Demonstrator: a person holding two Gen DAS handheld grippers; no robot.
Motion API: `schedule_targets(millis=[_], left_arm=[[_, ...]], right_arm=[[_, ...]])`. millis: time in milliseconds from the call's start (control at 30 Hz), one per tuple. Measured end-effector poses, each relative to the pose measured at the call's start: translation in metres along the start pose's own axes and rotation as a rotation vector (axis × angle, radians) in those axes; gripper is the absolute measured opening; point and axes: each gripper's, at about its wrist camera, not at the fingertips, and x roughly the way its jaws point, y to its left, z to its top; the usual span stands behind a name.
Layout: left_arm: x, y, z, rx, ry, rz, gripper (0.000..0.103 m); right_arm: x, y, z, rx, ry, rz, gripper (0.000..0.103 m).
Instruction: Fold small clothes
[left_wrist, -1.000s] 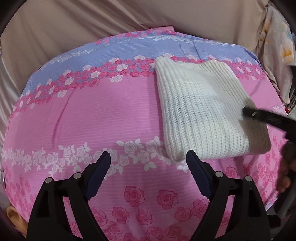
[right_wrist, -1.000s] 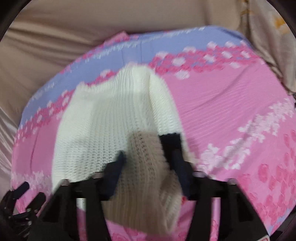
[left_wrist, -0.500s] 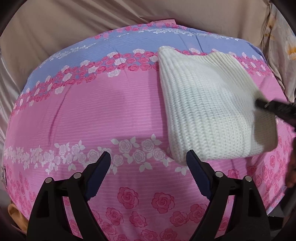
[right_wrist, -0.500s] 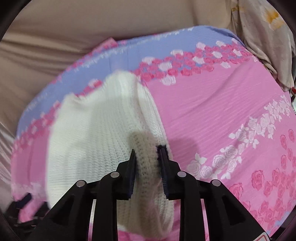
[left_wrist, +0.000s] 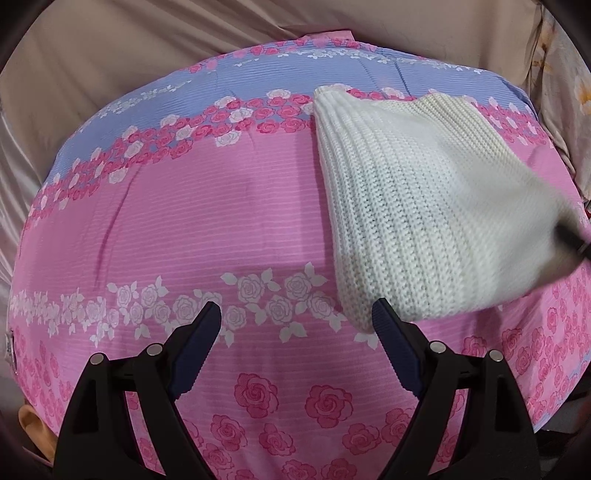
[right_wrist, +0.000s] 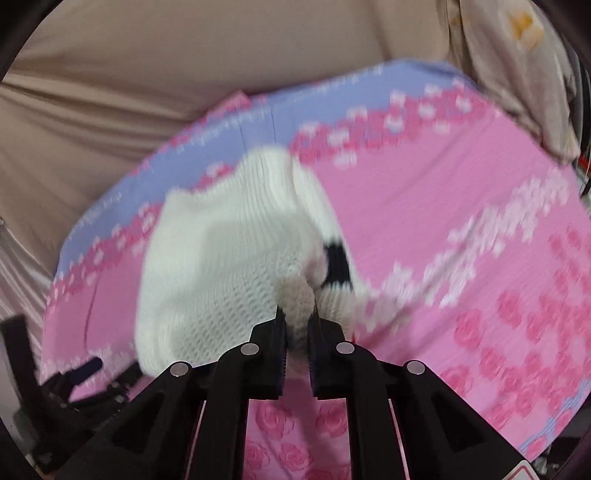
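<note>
- Pinching comes first, close up: the right gripper (right_wrist: 297, 319) has its two black fingers squeezed almost together on the near right edge of the white knitted garment (right_wrist: 221, 266); wool bunches up between them.
- The left gripper (left_wrist: 295, 325) hangs low over the bed with its jaws spread wide; nothing is in it; its right finger sits just beside the near left corner of the white knit, and I cannot tell if they touch.
- A bit farther out, the white knitted garment lies on the right part of the pink and purple bedsheet with printed roses (left_wrist: 184, 221); the held side looks lifted and blurry; the left side rests flat on the sheet.
- Past the sheet there is smooth beige cloth (left_wrist: 147, 55); a pale flowery cloth (left_wrist: 565, 92) hangs at the far right.
- I think the step now is a fold; the right side is picked up so it can go over the left side.
- The next move calls for carrying that edge across so the edges line up; the empty claw may need to hold the near corner down so the knit does not slide; a soft knit can sag and fold crooked.
</note>
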Motion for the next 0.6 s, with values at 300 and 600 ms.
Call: schedule_targets(millis=[300,600], left_arm=[[-0.003,0.008,0.005,-0.031,0.02,-0.063,0.081],[0.029,0.017,0.056,-0.267,0.094,-0.32,0.096]], right_arm=[[0.055,-0.029,-0.029,0.037,0.189,-0.076,0.014],[0.043,-0.026,0.005,0.077,0.095,-0.049,0.069]])
